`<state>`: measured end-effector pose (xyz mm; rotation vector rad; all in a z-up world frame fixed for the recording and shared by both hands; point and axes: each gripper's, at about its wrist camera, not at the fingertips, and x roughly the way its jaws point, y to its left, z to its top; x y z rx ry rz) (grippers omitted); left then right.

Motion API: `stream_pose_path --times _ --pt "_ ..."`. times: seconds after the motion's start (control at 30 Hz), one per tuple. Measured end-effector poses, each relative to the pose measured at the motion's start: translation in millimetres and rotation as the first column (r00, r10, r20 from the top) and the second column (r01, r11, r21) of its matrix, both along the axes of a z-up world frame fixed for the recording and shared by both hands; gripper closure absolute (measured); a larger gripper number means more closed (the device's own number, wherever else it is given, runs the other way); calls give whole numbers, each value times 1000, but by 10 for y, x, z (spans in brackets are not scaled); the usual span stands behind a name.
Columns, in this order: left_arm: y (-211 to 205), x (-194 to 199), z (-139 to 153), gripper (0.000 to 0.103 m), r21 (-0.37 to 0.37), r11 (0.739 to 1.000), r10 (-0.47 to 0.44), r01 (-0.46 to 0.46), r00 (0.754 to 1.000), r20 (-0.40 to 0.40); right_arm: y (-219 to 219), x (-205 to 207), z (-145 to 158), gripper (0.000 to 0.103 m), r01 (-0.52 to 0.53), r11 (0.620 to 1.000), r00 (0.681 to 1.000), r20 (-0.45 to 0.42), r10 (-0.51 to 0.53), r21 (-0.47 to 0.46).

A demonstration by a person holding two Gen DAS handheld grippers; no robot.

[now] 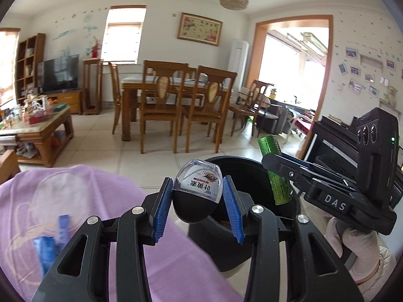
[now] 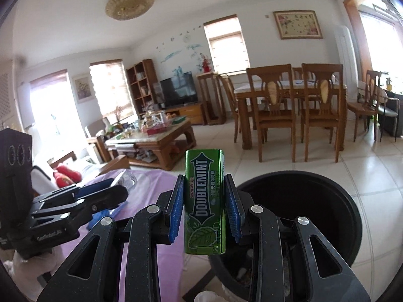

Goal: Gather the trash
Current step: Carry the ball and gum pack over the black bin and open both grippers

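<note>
A small eye-drop bottle (image 1: 197,193) was held between the blue pads of the left claw (image 1: 197,196), low in the centre of the left wrist view, with the jaws closed to the bottle's width; it hung at the near rim of the black bin (image 1: 252,168), above the edge of the purple cloth (image 1: 75,201). A green tin (image 2: 204,205) was pinched upright in the right claw (image 2: 204,206), low centre of the right wrist view, the jaws closed onto its narrow sides, with the bin's mouth (image 2: 302,201) just to its right. Both items were judged light and stiff. The bottle, with its clear rounded top and smooth black egg-shaped base, was judged slippery and prone to twisting out, so a hold across its widest part, as seen, seemed best. The tin's flat sides were judged to give a firm, square hold at mid-height. On the tin "WRIGLEY'S" and "DOUBLEMINT" were read, with smaller Chinese text beside. The bottle's label carried large Chinese characters and an eye drawing; the finer print was not legible. "DAS" was read on the right claw's body in the left wrist view. Blue packets (image 1: 47,249) lay blurred on the cloth at lower left.
</note>
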<state>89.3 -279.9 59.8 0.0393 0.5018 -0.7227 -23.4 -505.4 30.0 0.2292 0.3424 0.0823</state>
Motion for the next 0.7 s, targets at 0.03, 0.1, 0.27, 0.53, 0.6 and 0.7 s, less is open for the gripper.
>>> stream_pose_path --times 0.03,0.1,0.27,0.53,0.6,0.7 --pt "-66 -2 -19 62 1 1000 -9 9 1000 -1 -140 -44 -40 71 18 1000 1000 -2 -18 9" --pt "-260 1 -82 62 10 999 -34 34 999 -2 -388 -122 -115 71 48 999 999 -9 -48 25" --pt "-622 45 -248 62 33 996 -79 80 996 -31 -864 -243 -340 71 107 992 994 -36 -104 68" --pt "-899 134 -404 62 72 991 -111 115 992 -63 -1217 -278 -623 71 151 981 987 -73 -143 121" --pt "-963 146 -437 62 80 990 -113 118 992 -64 -1228 -257 -675 71 151 980 987 -81 -141 130" --pt "-1040 183 -479 62 89 989 -115 122 991 -72 -1199 -216 -738 71 147 980 986 -95 -134 137"
